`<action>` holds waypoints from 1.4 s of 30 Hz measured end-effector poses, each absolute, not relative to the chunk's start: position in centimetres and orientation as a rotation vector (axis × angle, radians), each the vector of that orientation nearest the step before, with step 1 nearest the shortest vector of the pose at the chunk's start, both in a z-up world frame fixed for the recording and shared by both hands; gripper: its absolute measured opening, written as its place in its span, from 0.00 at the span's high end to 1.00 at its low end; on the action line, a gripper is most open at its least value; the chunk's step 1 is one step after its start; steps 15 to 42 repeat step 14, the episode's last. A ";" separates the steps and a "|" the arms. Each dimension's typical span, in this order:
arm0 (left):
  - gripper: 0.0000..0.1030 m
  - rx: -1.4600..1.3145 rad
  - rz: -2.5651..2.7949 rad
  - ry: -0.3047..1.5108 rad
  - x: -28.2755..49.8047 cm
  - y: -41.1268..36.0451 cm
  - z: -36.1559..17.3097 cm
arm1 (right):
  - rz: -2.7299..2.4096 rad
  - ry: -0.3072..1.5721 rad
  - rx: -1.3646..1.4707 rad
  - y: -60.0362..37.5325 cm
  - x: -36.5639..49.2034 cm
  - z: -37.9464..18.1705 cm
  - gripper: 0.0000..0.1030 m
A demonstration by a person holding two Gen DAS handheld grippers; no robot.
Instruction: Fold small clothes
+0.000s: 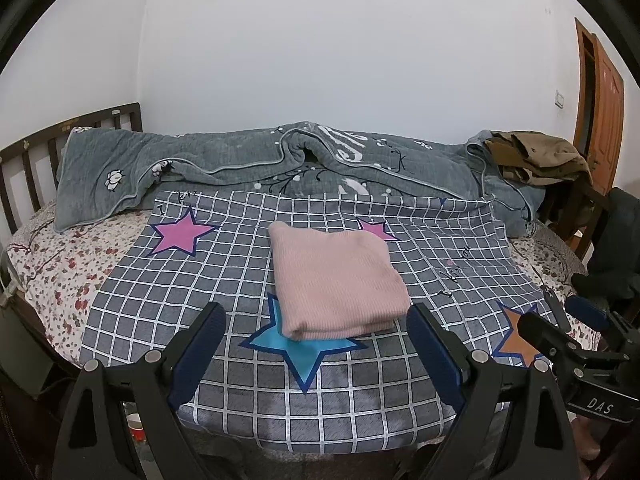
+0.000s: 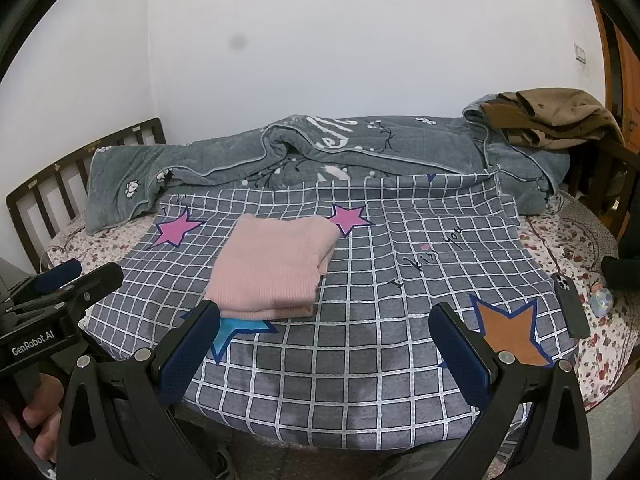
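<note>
My left gripper (image 1: 316,330) has its jaws spread wide with nothing between them, hovering low over the near edge of the bed, and my right gripper (image 2: 324,330) is spread just as wide and equally empty, sitting beside it to the right. Straight ahead of the left tool, a little beyond its fingertips and not touching them, lies the pink knit garment (image 1: 336,280), already doubled into a neat rectangular stack on the checked star-print sheet (image 1: 168,300), its near corner overlapping a blue star (image 1: 304,354). From the right wrist view the same garment sits left of centre and farther out, well apart from that gripper's fingers. I judge the fold itself to be done or very nearly so. The fabric looks like a soft ribbed knit, light and limp, so it should sag and slide apart if lifted by one corner; I would pinch through all layers at the near folded edge, one tool at each end, to keep the stack together. Both tools point forward and slightly down toward the bed, held level, with a hand (image 2: 38,412) gripping the left tool's handle at lower left in the right wrist view. A dark phone (image 2: 570,306) lies near the right edge.
</note>
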State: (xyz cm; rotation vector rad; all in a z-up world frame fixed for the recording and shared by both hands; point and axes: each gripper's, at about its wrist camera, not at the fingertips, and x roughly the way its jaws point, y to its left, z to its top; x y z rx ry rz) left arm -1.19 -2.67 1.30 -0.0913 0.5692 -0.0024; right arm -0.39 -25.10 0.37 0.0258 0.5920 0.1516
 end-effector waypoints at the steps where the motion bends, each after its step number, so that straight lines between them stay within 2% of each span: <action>1: 0.11 -0.092 -0.001 0.569 -1.2 -2.7 1.3 | 0.152 0.593 0.026 -25.1 -0.4 0.4 0.01; 42: 0.11 -0.095 -0.001 0.567 -0.9 -2.5 1.3 | 0.158 0.595 0.030 -24.8 -0.2 0.3 0.01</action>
